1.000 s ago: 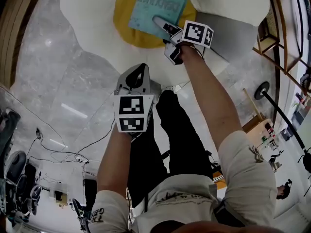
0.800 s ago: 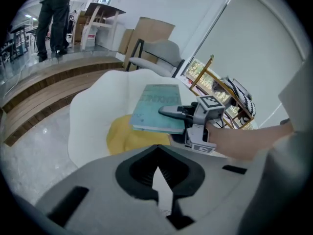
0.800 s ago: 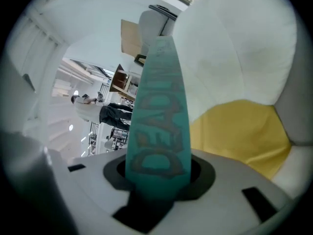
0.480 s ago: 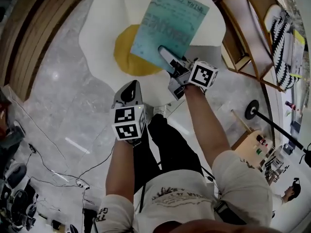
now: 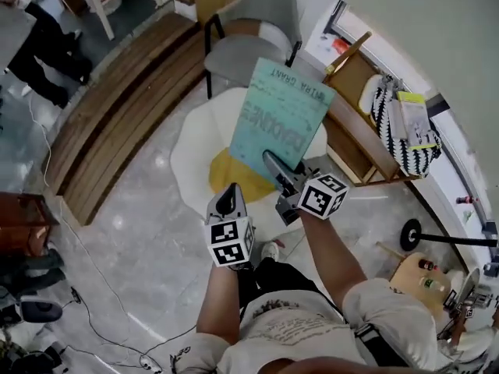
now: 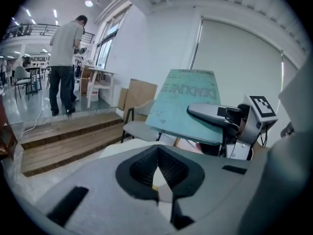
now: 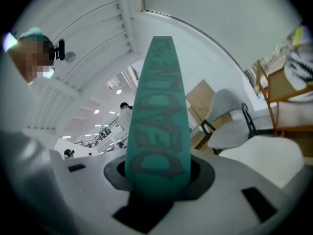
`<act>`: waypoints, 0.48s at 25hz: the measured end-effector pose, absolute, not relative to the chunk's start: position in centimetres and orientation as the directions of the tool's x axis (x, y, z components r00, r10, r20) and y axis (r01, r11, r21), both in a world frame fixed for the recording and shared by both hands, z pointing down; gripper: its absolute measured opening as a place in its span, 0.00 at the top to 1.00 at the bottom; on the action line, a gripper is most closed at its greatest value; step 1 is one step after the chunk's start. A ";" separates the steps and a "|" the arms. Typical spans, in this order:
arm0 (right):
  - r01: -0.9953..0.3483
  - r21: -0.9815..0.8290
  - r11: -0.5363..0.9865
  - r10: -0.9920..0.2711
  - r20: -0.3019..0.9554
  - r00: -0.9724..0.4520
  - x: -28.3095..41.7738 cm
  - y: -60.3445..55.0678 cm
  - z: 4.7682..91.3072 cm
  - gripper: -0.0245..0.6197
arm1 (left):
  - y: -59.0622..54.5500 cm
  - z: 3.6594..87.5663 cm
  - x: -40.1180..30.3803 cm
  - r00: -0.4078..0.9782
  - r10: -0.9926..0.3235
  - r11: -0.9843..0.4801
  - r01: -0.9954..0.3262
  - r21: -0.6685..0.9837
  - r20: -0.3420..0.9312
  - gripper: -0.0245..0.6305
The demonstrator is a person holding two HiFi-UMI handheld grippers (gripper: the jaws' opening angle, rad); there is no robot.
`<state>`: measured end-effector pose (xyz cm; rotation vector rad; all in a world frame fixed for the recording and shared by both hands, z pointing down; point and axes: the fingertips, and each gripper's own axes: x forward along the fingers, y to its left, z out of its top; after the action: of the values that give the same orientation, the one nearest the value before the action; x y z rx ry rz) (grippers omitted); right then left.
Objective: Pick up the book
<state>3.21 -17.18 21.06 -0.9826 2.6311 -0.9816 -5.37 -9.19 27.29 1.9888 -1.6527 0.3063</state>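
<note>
Teal book [image 5: 279, 119] between right tool [image 5: 271, 162] jaws

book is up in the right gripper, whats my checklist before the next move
1. Book clamped between the right gripper's fingers: ok.
2. Book lifted clear of the rug: ok.
3. Grip deep enough to stop the book sagging, as it is held only near one edge: cannot tell.
4. Left gripper empty, fingers together: ok.
5. Book apart from the chair: ok.
</note>
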 end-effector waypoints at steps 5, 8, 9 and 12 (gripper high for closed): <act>-0.733 -0.373 0.569 -0.770 0.073 -0.634 5.0 -15.1 13.4 0.70 | -7.8 19.3 -6.1 0.208 -0.893 -0.128 -0.968 0.217 0.400 0.94; -0.814 -0.267 0.516 -0.836 0.049 -0.546 6.5 -15.0 10.1 0.70 | -8.9 15.0 -6.1 0.213 -0.919 -0.155 -0.969 0.193 0.332 0.94; -0.836 -0.245 0.491 -0.857 0.039 -0.514 6.9 -15.0 9.2 0.70 | -9.2 13.6 -6.2 0.213 -0.928 -0.163 -0.970 0.182 0.305 0.94; -0.891 -0.172 0.421 -0.904 0.005 -0.428 7.9 -15.2 6.7 0.70 | -10.6 8.5 -6.1 0.204 -0.959 -0.186 -0.977 0.107 0.195 0.94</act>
<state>7.87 -15.17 6.65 -1.6286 2.5726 -0.2265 -6.08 -10.59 8.54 2.2680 -1.8565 0.1234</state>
